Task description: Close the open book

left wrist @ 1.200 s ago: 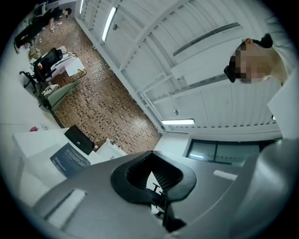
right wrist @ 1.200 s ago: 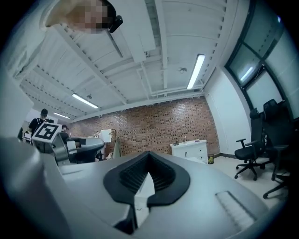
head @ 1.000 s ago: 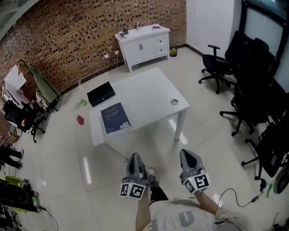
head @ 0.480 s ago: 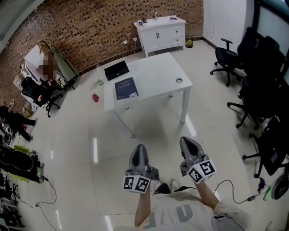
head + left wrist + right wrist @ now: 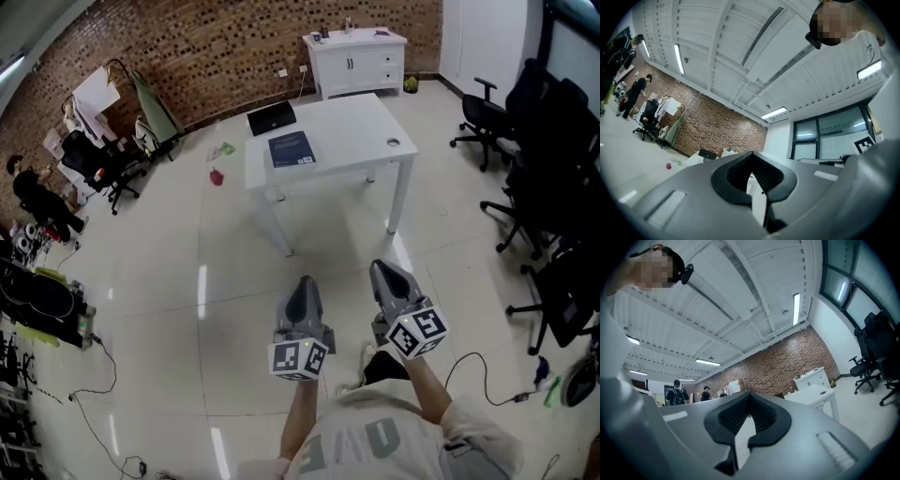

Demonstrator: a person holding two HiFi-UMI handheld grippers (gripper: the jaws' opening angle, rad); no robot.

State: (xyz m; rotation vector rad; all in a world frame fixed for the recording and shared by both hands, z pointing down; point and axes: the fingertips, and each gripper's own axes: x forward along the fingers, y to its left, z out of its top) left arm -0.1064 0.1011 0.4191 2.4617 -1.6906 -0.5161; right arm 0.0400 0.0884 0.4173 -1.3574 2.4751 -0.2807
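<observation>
The blue book [image 5: 292,149] lies flat on the white desk [image 5: 356,131], just beside a black laptop [image 5: 272,118] (cover up, already shut). Well short of the desk, above the floor, the left gripper [image 5: 302,284] and right gripper [image 5: 384,269] keep their fingers [image 5: 765,176] clenched on nothing.

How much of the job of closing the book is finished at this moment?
Done: the book lies shut, blue cover up, on the white table.
In hand: nothing; the left hand-held gripper and the right hand-held gripper are both shut and empty, well away from the table.
Left: nothing that I can see.
</observation>
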